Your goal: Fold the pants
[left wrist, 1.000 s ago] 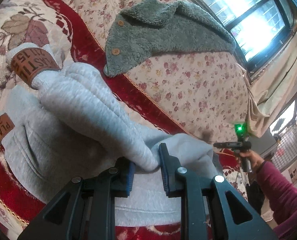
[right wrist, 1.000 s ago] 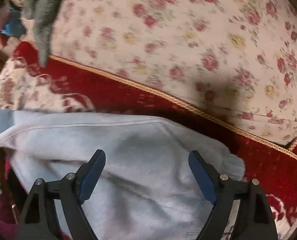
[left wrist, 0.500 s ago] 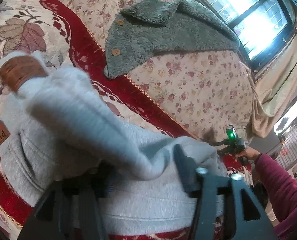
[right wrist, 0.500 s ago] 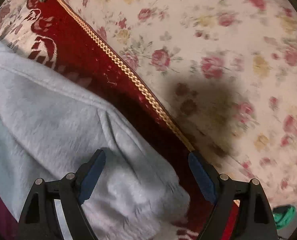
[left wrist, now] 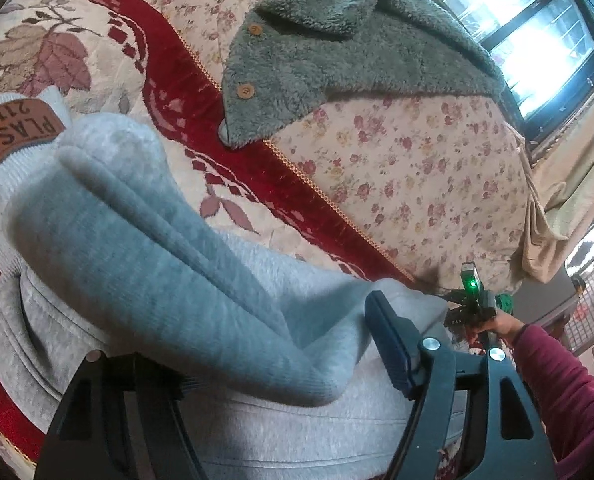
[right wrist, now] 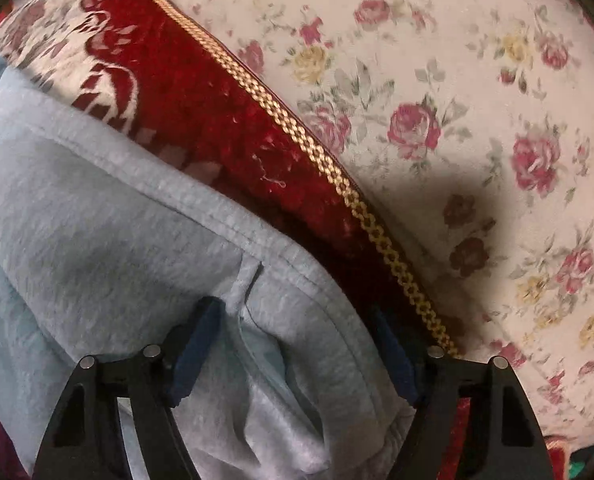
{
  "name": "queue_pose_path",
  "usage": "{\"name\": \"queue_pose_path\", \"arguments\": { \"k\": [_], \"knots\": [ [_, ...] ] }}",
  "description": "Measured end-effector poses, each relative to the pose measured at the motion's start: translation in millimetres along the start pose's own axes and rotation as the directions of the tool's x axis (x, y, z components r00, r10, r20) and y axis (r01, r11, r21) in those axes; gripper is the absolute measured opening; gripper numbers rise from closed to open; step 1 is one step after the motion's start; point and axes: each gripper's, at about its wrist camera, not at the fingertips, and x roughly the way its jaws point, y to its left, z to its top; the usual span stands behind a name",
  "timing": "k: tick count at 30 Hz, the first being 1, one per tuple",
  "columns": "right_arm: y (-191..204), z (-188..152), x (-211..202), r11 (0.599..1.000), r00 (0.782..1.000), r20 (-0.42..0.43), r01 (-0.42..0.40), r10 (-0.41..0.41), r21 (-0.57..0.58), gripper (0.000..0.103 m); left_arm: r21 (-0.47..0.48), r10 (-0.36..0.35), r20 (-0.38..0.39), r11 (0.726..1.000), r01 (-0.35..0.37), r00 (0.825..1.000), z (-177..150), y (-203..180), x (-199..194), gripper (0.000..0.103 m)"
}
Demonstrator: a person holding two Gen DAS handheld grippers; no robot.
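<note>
Grey sweatpants (left wrist: 145,264) lie folded on a red-and-cream blanket (left wrist: 169,80), with brown patches on the cuffs at the left. A folded leg rests between the jaws of my left gripper (left wrist: 281,356), which are opening. Its right pad (left wrist: 389,344) stands just off the cloth and the left finger is hidden under it. In the right wrist view my right gripper (right wrist: 295,340) points down over the seamed corner of the pants (right wrist: 137,240). Its jaws are closing with bunched cloth between them, and the pads stand wide apart. The right gripper (left wrist: 473,300) also shows in the left wrist view.
A green fleece garment (left wrist: 337,52) with wooden buttons lies on the floral sheet (left wrist: 417,168) beyond the blanket's gold trim (right wrist: 337,176). A bright window (left wrist: 537,20) and a curtain stand at the back right. A hand and maroon sleeve (left wrist: 557,380) hold the right gripper.
My left gripper has opened and let go of the pant fold, which now lies loose between its fingers. My right gripper has sunk and rolled onto the pants' corner, its jaws narrowing.
</note>
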Motion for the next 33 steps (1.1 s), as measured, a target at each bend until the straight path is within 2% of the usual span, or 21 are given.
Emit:
{"name": "queue_pose_path", "arguments": {
  "k": [3,5,6,7,10,11,12,15,19,23,25,27,31,33],
  "knots": [
    [0.0,-2.4,3.8,1.000,1.000,-0.015,-0.011,0.012,0.029,0.074,0.003,-0.002,0.001,1.000,0.002,1.000,0.4,0.2,0.4,0.072],
    [1.2,-6.5,4.9,0.998,0.999,-0.024,-0.040,0.041,0.041,0.062,0.003,-0.004,0.001,1.000,0.004,1.000,0.4,-0.1,1.1,0.072],
    [3.6,-9.9,4.6,0.999,0.999,-0.029,-0.040,0.041,0.032,0.051,0.004,-0.004,0.002,1.000,0.004,1.000,0.1,0.0,1.5,0.072],
    [6.4,-13.0,3.9,1.000,0.999,-0.040,-0.025,0.026,0.015,0.039,0.006,-0.005,0.004,1.000,0.005,1.000,0.0,0.1,1.7,0.072],
    [32.6,-22.3,-2.2,0.997,0.995,-0.076,0.068,-0.071,-0.042,0.019,0.024,-0.008,0.000,1.000,0.008,1.000,1.3,-1.9,3.3,0.069],
    [41.5,-25.9,-6.1,0.992,0.990,-0.083,0.109,-0.115,-0.071,0.017,0.037,-0.003,0.004,0.999,0.003,1.000,2.3,-4.0,2.9,0.060],
    [47.2,-28.0,-9.9,0.986,0.986,-0.087,0.136,-0.144,-0.092,0.015,0.052,0.011,0.009,0.999,-0.012,1.000,4.4,-5.6,2.9,0.048],
    [56.4,-33.1,-36.8,0.966,0.968,-0.059,0.237,-0.243,-0.100,0.014,0.051,0.006,0.012,0.999,-0.007,1.000,16.2,-6.9,1.3,0.028],
    [58.1,-49.9,-93.8,0.953,0.954,0.031,0.301,-0.300,-0.030,0.013,0.073,-0.038,0.053,0.997,0.034,0.998,34.0,-16.9,-11.4,0.025],
    [67.7,-97.6,-159.0,0.936,0.929,0.112,0.349,-0.352,0.050,0.013,0.089,-0.113,0.095,0.991,0.104,0.989,48.4,-29.3,-28.2,0.024],
    [76.7,-111.5,-180.8,0.933,0.922,0.140,0.354,-0.360,0.069,0.013,0.088,-0.138,0.105,0.988,0.129,0.985,49.7,-32.0,-33.7,0.024],
    [90.8,-141.8,-196.8,0.931,0.916,0.168,0.354,-0.364,0.083,0.013,0.078,-0.163,0.109,0.985,0.155,0.981,47.1,-28.5,-40.7,0.024],
    [134.2,-208.0,-216.1,0.948,0.921,0.227,0.297,-0.316,0.113,0.013,0.061,-0.154,0.111,0.987,0.148,0.982,31.0,-8.8,-54.4,0.024],
    [145.8,-230.6,-207.0,0.963,0.934,0.243,0.235,-0.261,0.129,0.013,0.027,-0.155,0.101,0.988,0.154,0.983,18.6,6.5,-57.6,0.024]
  ]
}}
